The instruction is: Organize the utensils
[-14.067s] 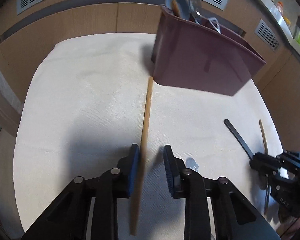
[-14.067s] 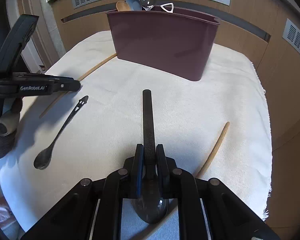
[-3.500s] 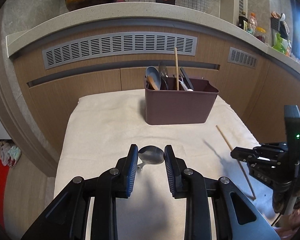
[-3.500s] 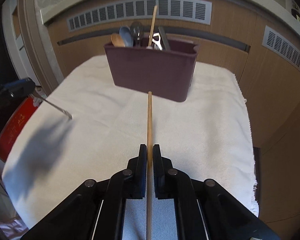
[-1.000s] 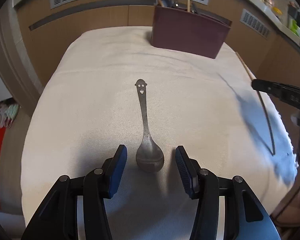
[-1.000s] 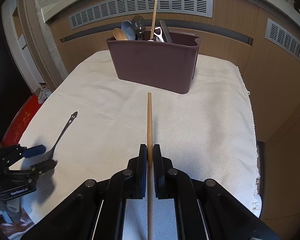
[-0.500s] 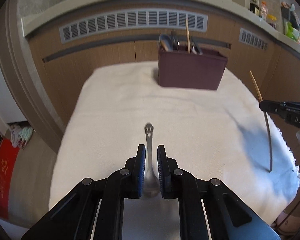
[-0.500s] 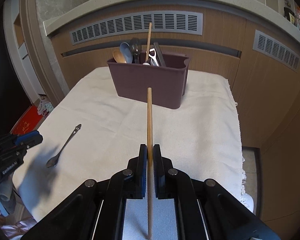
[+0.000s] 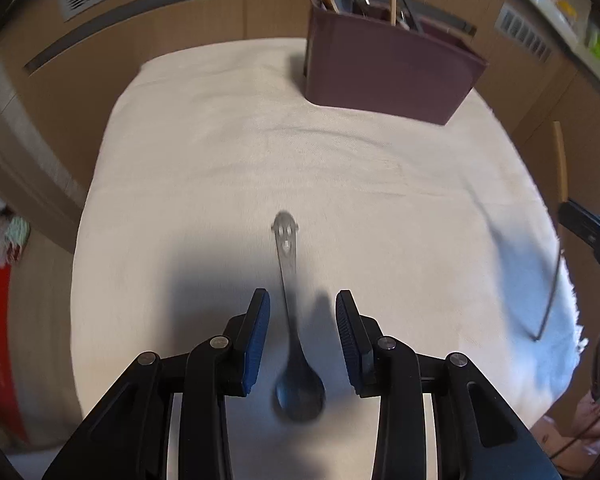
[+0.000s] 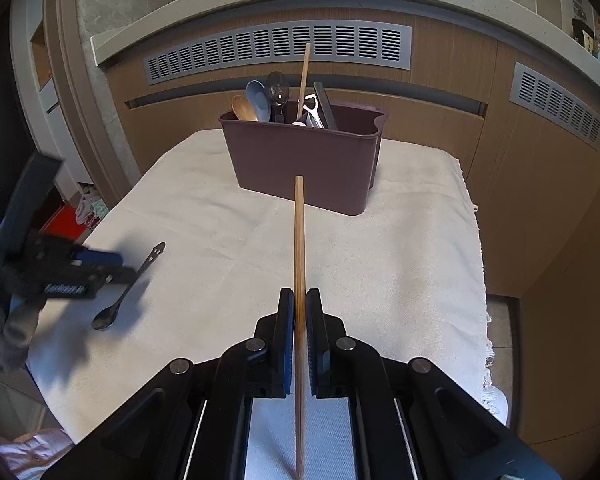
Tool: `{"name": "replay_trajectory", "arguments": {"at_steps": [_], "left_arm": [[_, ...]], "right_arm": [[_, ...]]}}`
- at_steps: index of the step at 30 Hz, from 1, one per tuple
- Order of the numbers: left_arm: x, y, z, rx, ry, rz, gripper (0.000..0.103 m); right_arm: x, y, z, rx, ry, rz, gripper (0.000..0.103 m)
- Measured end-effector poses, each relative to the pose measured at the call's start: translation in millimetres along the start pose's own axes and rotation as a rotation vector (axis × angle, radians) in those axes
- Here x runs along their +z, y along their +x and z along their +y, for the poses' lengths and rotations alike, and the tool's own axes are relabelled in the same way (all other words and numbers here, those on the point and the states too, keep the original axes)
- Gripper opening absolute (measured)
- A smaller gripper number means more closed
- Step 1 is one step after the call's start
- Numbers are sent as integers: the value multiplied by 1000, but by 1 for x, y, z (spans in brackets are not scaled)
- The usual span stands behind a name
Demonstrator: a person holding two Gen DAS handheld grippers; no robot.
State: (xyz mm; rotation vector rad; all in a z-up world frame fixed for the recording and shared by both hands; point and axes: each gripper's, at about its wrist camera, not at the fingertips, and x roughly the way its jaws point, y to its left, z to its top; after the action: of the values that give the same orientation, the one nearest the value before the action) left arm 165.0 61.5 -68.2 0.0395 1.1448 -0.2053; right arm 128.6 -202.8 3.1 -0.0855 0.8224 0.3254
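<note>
One white cloth [image 10: 400,248] covers the table, and everything here is placed against the single maroon utensil caddy [image 10: 304,160] standing at the cloth's far end, just before the wooden cabinet front with its slatted vents [image 10: 280,46].

Inside the caddy stand several utensils, handles down: one wooden spoon [image 10: 244,108], one pale blue spoon [image 10: 259,100], one metal spoon [image 10: 277,88], one upright wooden chopstick [image 10: 303,80], one dark flat handle [image 10: 325,105] and what looks like a white peeler [image 10: 312,105], though that piece is small and partly hidden.

Two grippers are in view. The right gripper [image 10: 299,300] sits on the near side of the caddy, its jaws closed tight on one second wooden chopstick [image 10: 299,240], which points straight at the caddy's front wall with its tip well short of it and raised clear of the cloth.

The left gripper [image 9: 303,312] hovers nearer the camera than the caddy and off to its left, above one metal spoon with a smiling face cut into its handle end [image 9: 287,276]. This spoon lies flat on the cloth, well apart from the caddy, handle end pointing toward it and bowl toward the near edge. The left jaws are opening; the spoon's handle runs between the blue pads [image 9: 256,328], but neither pad touches it, so nothing is held.
</note>
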Motion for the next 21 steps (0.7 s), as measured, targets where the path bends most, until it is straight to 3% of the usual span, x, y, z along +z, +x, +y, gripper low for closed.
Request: {"name": "replay_trajectory", "arguments": {"at_steps": [3, 6, 9, 11, 13, 17, 21], "left_arm": [[27, 19, -5, 45, 53, 96, 36], [47, 44, 0, 50, 42, 211, 36], [60, 49, -4, 59, 47, 220, 36], [60, 49, -11, 78, 82, 180, 33], [53, 45, -20, 74, 125, 131, 19], [26, 21, -25, 98, 136, -54, 19], [0, -29, -25, 30, 107, -227, 19]], "right_arm": [[-2, 4, -2, 4, 3, 9, 6], [-2, 9, -3, 8, 2, 18, 6], [0, 14, -4, 13, 4, 23, 6], [0, 16, -5, 14, 9, 24, 6], [0, 17, -7, 16, 22, 19, 6], [-1, 13, -11, 6, 39, 1, 6], [0, 6, -14, -5, 55, -13, 6]]}}
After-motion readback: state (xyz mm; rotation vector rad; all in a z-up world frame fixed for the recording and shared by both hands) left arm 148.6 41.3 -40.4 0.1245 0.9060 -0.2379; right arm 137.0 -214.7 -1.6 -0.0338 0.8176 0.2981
